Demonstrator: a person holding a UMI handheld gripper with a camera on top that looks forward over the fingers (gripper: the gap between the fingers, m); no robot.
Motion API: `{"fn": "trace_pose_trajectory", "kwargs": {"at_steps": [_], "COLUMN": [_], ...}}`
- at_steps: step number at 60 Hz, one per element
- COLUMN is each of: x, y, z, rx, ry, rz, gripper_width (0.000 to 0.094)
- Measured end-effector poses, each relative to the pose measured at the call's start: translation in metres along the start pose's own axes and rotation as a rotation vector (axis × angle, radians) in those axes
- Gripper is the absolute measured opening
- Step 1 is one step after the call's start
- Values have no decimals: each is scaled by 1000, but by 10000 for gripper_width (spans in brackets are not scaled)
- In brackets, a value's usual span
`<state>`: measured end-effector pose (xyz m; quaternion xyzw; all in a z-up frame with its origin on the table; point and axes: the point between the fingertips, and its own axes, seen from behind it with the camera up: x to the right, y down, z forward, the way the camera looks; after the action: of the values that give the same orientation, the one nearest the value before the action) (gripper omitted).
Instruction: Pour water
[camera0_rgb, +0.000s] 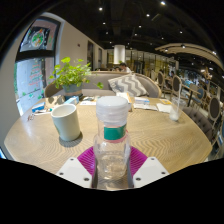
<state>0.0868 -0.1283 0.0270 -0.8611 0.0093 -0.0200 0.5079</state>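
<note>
A clear plastic water bottle (111, 140) with a white cap and a teal label band stands upright between my fingers. My gripper (112, 162) is shut on the bottle, both magenta pads (87, 159) pressing its lower body. A pale grey-green cup (67, 122) stands on the round wooden table (160, 135), ahead and to the left of the bottle. The bottle's base is hidden behind the gripper body.
A potted green plant (70, 75) stands beyond the cup at the table's far left. Papers and a book (145, 103) lie at the far side. A glass (175, 110) stands at the far right. Chairs and sofas fill the room behind.
</note>
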Motion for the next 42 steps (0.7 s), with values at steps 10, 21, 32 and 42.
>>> {"fn": "trace_pose_trajectory", "kwargs": {"at_steps": [10, 21, 32, 42], "x": [14, 48, 45, 9], "y": [-36, -117, -191, -211], "z": [-10, -18, -10, 18], "rx": [-7, 20, 41, 36], "ry": [97, 294, 490, 558], "rz": [-135, -407, -825, -1282], "gripper_width": [404, 403, 403, 400]}}
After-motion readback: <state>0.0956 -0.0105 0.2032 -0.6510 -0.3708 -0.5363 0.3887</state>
